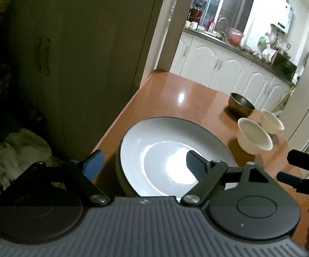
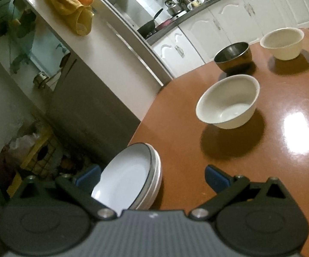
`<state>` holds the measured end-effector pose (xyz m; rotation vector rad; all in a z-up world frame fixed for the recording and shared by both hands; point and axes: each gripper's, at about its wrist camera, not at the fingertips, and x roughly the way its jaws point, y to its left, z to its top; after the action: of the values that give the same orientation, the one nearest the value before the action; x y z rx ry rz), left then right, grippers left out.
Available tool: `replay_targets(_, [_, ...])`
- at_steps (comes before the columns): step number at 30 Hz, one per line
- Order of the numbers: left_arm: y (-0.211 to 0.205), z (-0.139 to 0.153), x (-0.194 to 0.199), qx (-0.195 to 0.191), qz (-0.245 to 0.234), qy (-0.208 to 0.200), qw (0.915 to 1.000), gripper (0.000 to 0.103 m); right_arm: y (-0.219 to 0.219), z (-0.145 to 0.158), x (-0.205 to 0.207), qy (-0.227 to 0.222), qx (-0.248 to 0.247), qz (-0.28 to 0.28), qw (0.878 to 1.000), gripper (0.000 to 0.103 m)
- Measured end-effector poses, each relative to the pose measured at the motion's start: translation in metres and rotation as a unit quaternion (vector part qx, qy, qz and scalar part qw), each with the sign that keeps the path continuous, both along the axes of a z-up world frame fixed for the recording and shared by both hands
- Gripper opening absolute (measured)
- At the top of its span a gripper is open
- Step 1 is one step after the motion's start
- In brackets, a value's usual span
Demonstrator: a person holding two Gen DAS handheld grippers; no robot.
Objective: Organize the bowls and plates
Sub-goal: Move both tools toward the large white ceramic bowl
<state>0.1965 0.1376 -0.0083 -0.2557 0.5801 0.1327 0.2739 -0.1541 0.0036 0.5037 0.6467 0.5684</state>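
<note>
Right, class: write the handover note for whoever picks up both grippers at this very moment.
Left gripper: open, straddling the near rim of the plate stack, holding nothing.
Right gripper: open, empty, beside the same stack.
Things: plates stacked at the table corner; two white bowls and a steel bowl stand apart further along.
Done: plates stacked.
Left: the bowls probably need gathering or nesting.

Stacked plates [image 2: 133, 175], three upright bowls [image 2: 227, 102]
</note>
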Motion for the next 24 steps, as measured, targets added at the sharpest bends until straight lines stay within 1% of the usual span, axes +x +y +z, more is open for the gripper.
replay_targets(7, [-0.023, 0.007, 0.008, 0.044, 0.003, 0.015, 0.9989, 0.103, -0.003, 0.001, -0.009, -0.011, -0.028, -0.022, 0.999, 0.103])
replay_targets(13, [-0.047, 0.009, 0.014, 0.091, 0.005, 0.027, 0.9955, 0.103, -0.012, 0.003, -0.015, -0.028, -0.041, -0.04, 0.998, 0.103])
replay_targets(19, [-0.073, 0.01, 0.023, 0.123, -0.013, 0.029, 0.992, 0.103, -0.027, 0.005, -0.02, -0.041, -0.049, -0.06, 0.996, 0.103])
replay_targets(24, [-0.097, 0.01, 0.032, 0.143, -0.037, 0.025, 0.9887, 0.103, -0.042, 0.003, -0.023, -0.043, -0.048, -0.074, 0.995, 0.103])
